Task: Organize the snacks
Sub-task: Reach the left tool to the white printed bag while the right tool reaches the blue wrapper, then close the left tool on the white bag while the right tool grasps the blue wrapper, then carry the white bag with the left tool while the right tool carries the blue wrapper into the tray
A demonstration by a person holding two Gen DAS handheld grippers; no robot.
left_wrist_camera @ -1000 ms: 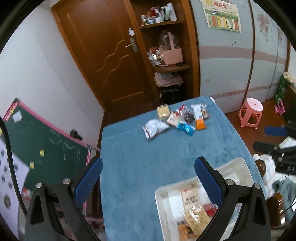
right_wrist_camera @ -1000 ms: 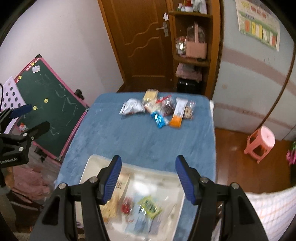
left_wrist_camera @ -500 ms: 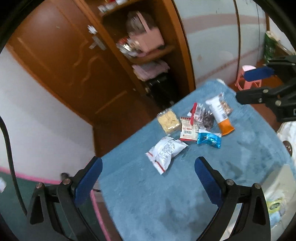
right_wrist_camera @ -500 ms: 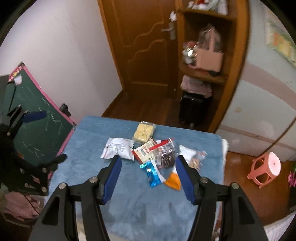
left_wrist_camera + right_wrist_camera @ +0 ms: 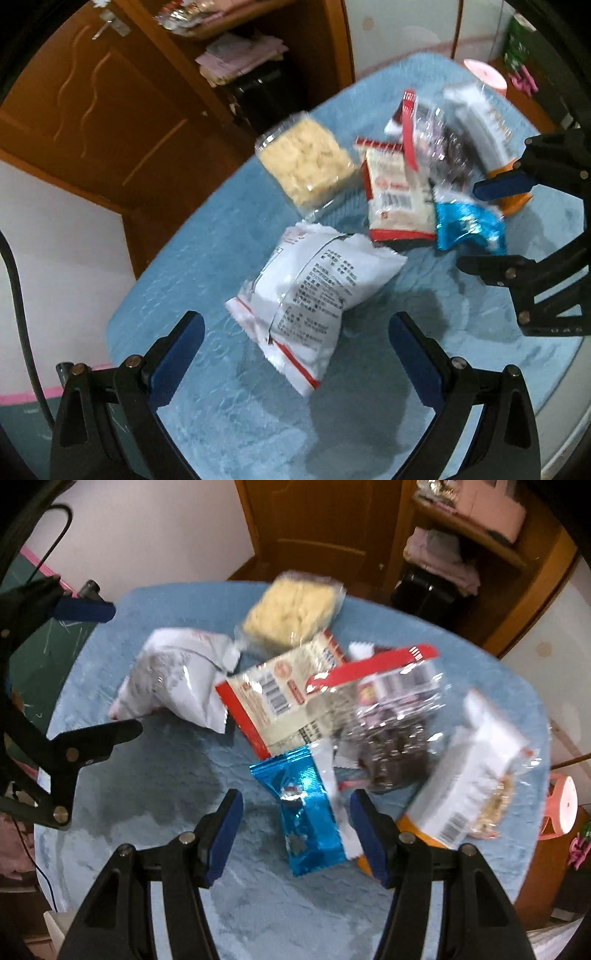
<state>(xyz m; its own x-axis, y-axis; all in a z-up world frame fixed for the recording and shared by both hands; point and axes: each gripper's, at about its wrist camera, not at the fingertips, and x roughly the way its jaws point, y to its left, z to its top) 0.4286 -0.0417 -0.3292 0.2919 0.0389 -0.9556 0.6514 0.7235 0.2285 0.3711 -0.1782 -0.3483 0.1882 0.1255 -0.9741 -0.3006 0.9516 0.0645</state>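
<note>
1. Left gripper [image 5: 295,334]: jaws are standing wide apart and holding nothing; it is pointing steeply down at the blue cloth [image 5: 229,413].
2. White bag [image 5: 314,291]: it is lying on the cloth just ahead of the left fingers, its near corner reaching in between the two blue pads [image 5: 177,354] without touching either.
3. Right gripper [image 5: 297,834]: jaws are standing part open and gripping nothing; it is also pointing steeply down.
4. Blue packet [image 5: 306,808]: it is lying flat on the cloth with its near end between the right fingers, close to the right-hand pad [image 5: 369,842]; blur is hiding whether they are touching.
5. Striped packet [image 5: 280,698]: red-edged, it is lying past the blue packet, partly under the clear bag [image 5: 388,734] of dark pieces.
6. Long packet [image 5: 469,775]: white with an orange end, it is lying to the right of the clear bag.
7. Yellow pack [image 5: 291,609]: it is lying farthest off, near the table's far edge.
8. Door [image 5: 85,96] and shelf [image 5: 465,535]: they are standing beyond the table.
9. Change from a second ago: both grippers have been dropping and tipping downward; the white tray then filling the near view is out of view now, and the snack pile, then small at the far end, is looming large under the fingers. Jaw spreads are looking unchanged.
</note>
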